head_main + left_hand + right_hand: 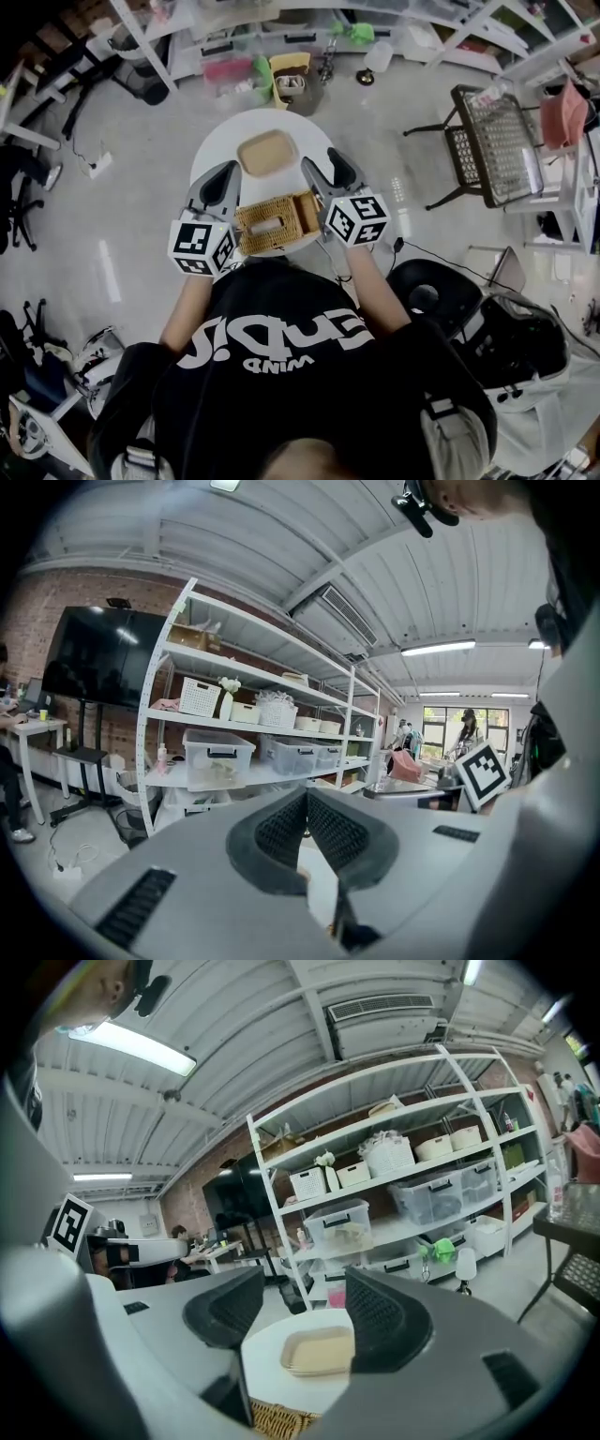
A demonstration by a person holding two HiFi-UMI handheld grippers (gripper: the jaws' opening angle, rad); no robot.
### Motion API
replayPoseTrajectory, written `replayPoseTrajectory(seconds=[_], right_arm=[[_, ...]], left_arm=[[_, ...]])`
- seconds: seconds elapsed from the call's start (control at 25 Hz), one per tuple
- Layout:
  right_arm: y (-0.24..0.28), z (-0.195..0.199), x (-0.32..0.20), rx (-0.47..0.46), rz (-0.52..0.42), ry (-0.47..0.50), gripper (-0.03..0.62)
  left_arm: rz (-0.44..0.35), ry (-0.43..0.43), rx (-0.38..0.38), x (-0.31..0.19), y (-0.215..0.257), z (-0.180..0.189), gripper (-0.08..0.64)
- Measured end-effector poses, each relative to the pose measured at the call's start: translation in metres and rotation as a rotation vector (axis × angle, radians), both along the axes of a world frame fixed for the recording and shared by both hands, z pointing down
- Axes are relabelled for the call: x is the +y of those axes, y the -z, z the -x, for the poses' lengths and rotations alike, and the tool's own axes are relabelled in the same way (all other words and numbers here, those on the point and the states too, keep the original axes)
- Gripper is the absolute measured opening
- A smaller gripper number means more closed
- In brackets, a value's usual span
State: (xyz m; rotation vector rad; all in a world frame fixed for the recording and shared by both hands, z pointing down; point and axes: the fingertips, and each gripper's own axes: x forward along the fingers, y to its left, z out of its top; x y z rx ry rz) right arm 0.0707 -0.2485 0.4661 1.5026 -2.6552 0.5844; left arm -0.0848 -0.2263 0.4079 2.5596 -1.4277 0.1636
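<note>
Nearest, the wicker box (pixel 276 223) sits at the near edge of the round bench (pixel 214 142), between the two grippers, and neither grips it. The left gripper (pixel 225 173) has its jaws pressed together just left of the box, while the right gripper (pixel 323 164) holds its jaws apart at the box's right end. Farther back the tan tray (pixel 267 153) lies bare, so by the look of it nothing is lifted or set down yet.
</note>
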Motion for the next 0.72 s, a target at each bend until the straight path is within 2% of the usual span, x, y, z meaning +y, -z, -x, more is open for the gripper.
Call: replayPoseTrajectory(seconds=[0.12, 0.24, 0.72], right_arm=[[-0.016, 0.004, -0.011, -0.006, 0.042, 0.009, 0.325], [-0.037, 0.009, -0.022, 0.002, 0.087, 0.029, 0.359], [-0.138, 0.028, -0.073, -0.011, 0.334, 0.086, 0.376]], left_arm=[[0.011, 0.002, -0.001, -0.006, -0.004, 0.004, -0.003], [0.022, 0.005, -0.003, -0.010, -0.009, 0.008, -0.003], [0.080, -0.001, -0.006, -0.027, -0.029, 0.015, -0.003]])
